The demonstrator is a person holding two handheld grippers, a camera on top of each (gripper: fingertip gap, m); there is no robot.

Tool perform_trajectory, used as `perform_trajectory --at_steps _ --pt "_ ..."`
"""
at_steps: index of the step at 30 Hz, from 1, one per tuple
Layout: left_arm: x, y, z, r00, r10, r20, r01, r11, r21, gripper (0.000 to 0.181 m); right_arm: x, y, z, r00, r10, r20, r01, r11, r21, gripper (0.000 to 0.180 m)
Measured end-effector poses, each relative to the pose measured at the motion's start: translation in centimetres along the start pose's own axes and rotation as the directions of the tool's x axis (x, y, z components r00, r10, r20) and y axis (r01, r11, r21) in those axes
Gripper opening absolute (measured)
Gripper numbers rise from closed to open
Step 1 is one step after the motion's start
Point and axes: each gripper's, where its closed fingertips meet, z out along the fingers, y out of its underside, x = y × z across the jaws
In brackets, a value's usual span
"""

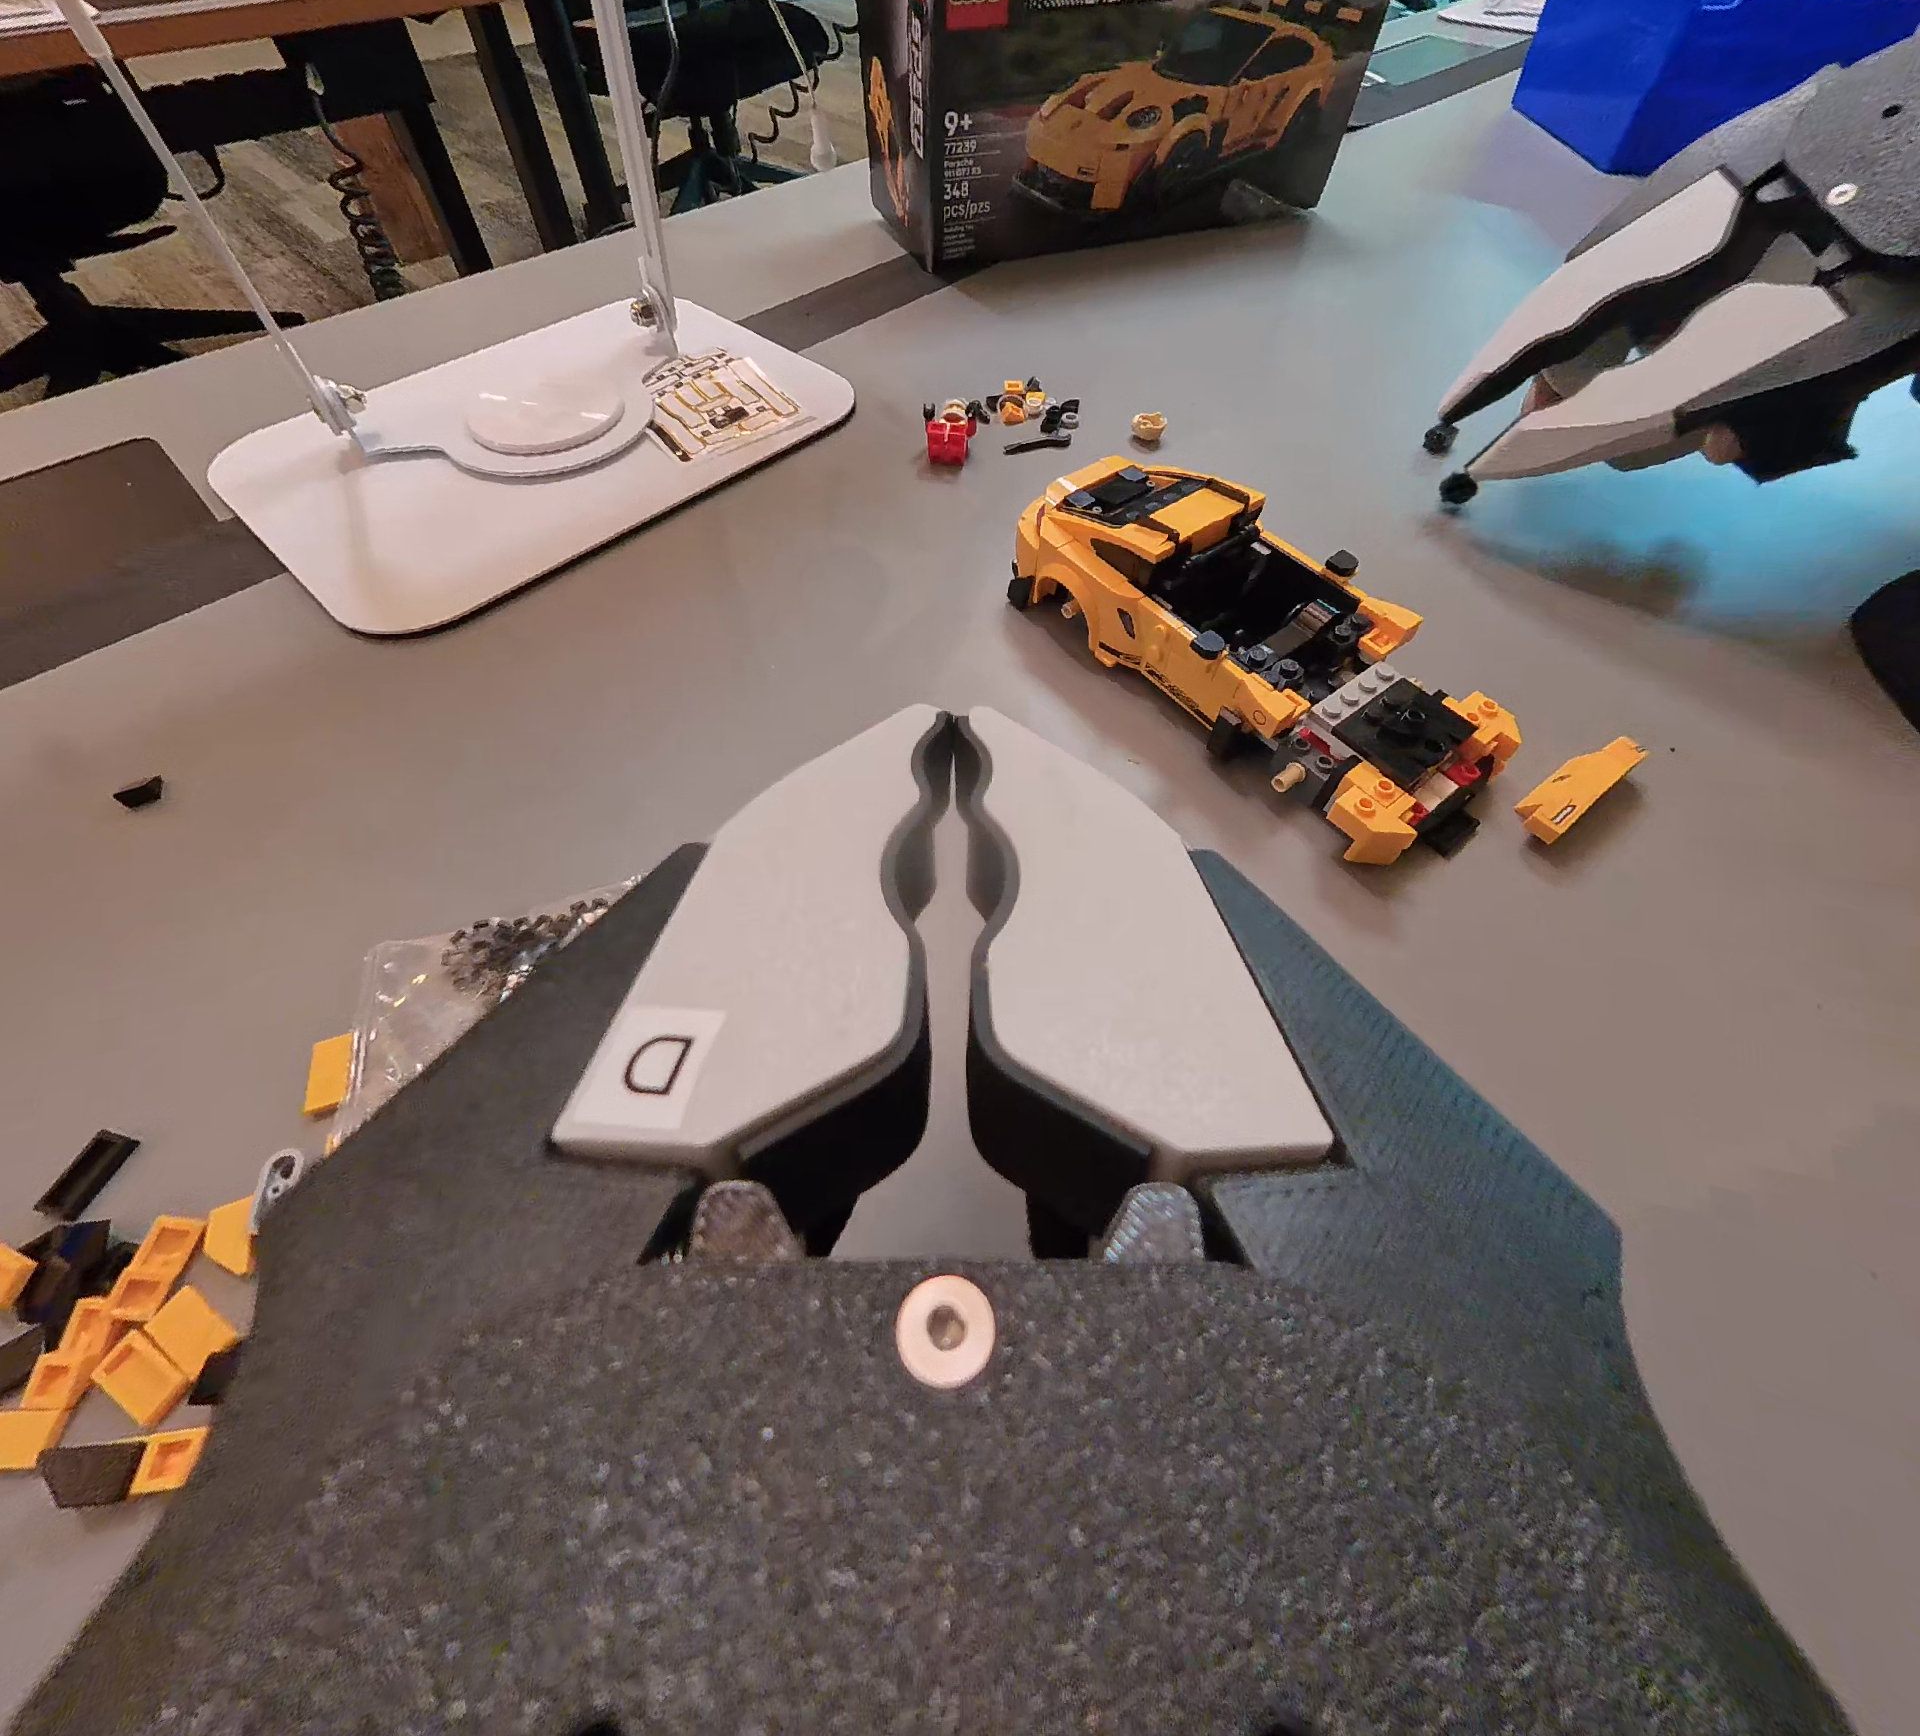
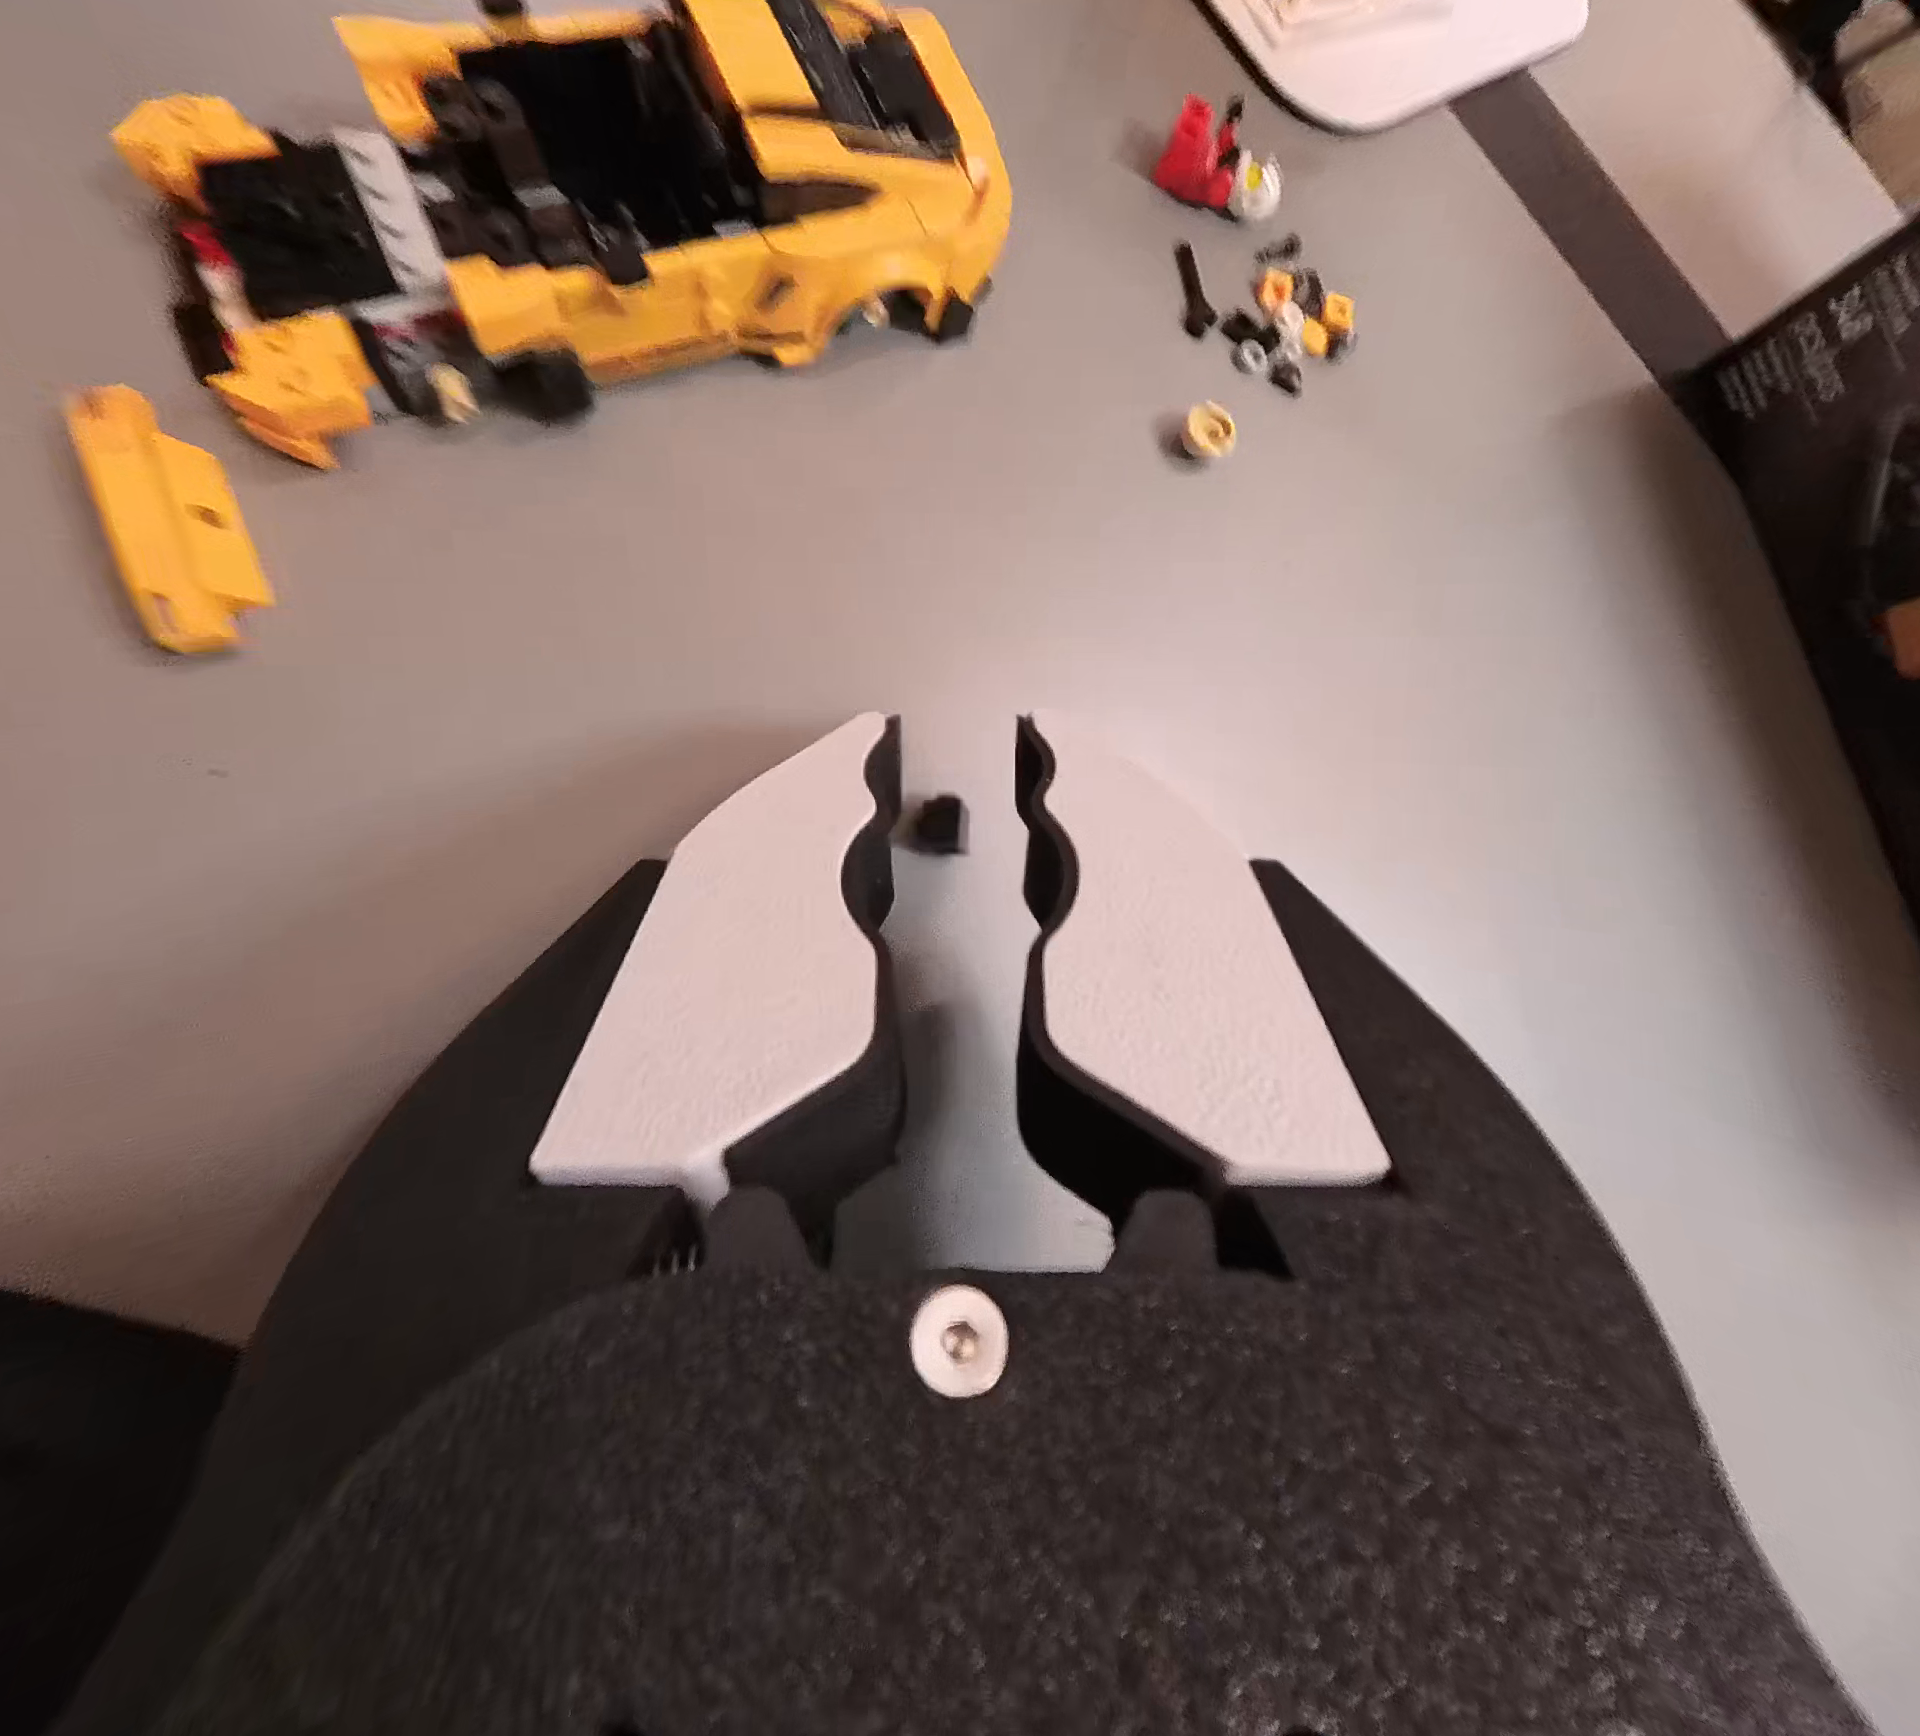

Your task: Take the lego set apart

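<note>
The partly dismantled yellow and black lego car [image 1: 1226, 637] sits on the grey table [image 1: 727, 699], roof and wheels off; it also shows in the right wrist view [image 2: 623, 200]. A loose yellow panel [image 1: 1579, 787] [image 2: 166, 523] lies beside its rear. My left gripper [image 1: 951, 715] is shut and empty, short of the car and to its left. My right gripper [image 2: 956, 725] is open a little, away from the car, and shows at the right of the left wrist view [image 1: 1447, 465]. A small black piece [image 2: 940, 822] lies loose between its fingers.
Small loose parts [image 1: 1023, 413] [image 2: 1278, 315], a red piece [image 1: 948, 439] and a tan round piece [image 1: 1148, 426] lie beyond the car. The set's box [image 1: 1132, 55] stands behind. A white stand base [image 1: 520, 481] is at left. Yellow and black pieces [image 1: 125, 1343] and a plastic bag [image 1: 447, 980] lie near left. About 25 centimeters separates my left fingertips from my right.
</note>
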Motion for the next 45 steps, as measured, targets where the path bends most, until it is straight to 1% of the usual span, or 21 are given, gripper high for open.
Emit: perform_trajectory --at_steps 2,4,7,11,15,19,23,26,27,30,34,35,37,39,40,42,45 --pt "0.0 0.0 0.0 1.0 -0.001 -0.002 0.001 1.0 -0.001 0.0 -1.5 -1.7 -0.5 0.998 -0.013 0.055 0.01 0.998 0.063 0.021" --pt "0.0 0.1 0.1 1.0 -0.001 -0.001 0.001 1.0 -0.002 0.0 -4.3 -3.6 -0.9 0.987 -0.053 0.153 0.035 0.992 0.119 0.02" --pt "-0.1 0.1 0.1 1.0 -0.005 0.002 0.005 1.0 -0.002 0.0 -8.3 -5.2 -0.7 0.954 -0.142 0.262 0.105 0.983 0.151 0.02" --pt "-0.4 0.0 0.0 1.0 -0.008 0.014 0.008 1.0 0.008 0.0 -11.2 -6.9 -0.2 0.932 -0.219 0.289 0.157 0.962 0.221 0.02" --pt "-0.7 -0.2 -0.1 1.0 -0.016 0.024 0.015 1.0 0.02 0.0 -12.5 -9.1 -0.5 0.931 -0.23 0.283 0.123 0.929 0.35 0.02" --pt "-1.1 -0.4 -0.2 0.999 -0.019 0.042 0.018 0.999 0.037 0.0 -12.4 -10.6 -0.8 0.952 -0.218 0.216 0.107 0.896 0.431 0.02" --pt "-2.3 -1.8 -0.4 0.995 -0.012 0.102 0.002 0.995 0.096 0.0 -10.1 -13.2 -2.4 0.989 -0.108 0.098 0.033 0.823 0.568 0.02" --pt "-4.2 -3.9 0.1 0.985 0.013 0.171 -0.038 0.989 0.146 0.0 -7.7 -14.1 -3.6 1.0 -0.008 0.015 -0.003 0.769 0.639 0.019" --pt "-5.0 -4.7 0.5 0.98 0.028 0.199 -0.059 0.987 0.151 0.003 -7.1 -14.2 -3.8 1.0 0.016 -0.008 -0.007 0.759 0.651 0.019" --pt "-7.6 -7.3 2.1 0.969 0.041 0.243 -0.088 0.979 0.183 0.008 -5.6 -14.2 -4.5 0.995 0.071 -0.077 0.0 0.739 0.674 0.018" --pt "-10.6 -9.8 3.6 0.956 0.008 0.294 -0.078 0.971 0.227 0.012 -2.9 -14.9 -5.5 0.965 0.166 -0.203 0.022 0.719 0.694 0.019" --pt "-10.9 -10.0 3.7 0.955 -0.001 0.298 -0.073 0.969 0.237 0.012 -1.9 -15.7 -5.8 0.95 0.193 -0.244 0.034 0.715 0.698 0.023" --pt "-11.5 -9.6 3.8 0.949 -0.003 0.315 -0.074 0.97 0.232 0.012 0.2 -17.9 -5.7 0.92 0.218 -0.325 0.072 0.722 0.688 0.049" --pt "-12.0 -8.9 4.0 0.948 -0.022 0.317 -0.052 0.974 0.223 0.012 2.4 -21.2 -4.2 0.906 0.235 -0.352 0.072 0.734 0.675 0.072" --pt "-12.1 -8.5 4.1 0.948 -0.029 0.317 -0.043 0.975 0.218 0.011 3.6 -23.0 -3.3 0.901 0.244 -0.36 0.067 0.739 0.67 0.081" --pt "-12.2 -7.9 4.2 0.946 -0.019 0.324 -0.05 0.978 0.205 0.011 5.9 -26.6 -1.0 0.88 0.245 -0.407 0.089 0.757 0.648 0.09" --pt "-12.1 -7.2 4.3 0.945 0.004 0.326 -0.07 0.979 0.19 0.011 8.6 -31.8 3.0 0.868 0.265 -0.42 0.062 0.781 0.622 0.095"
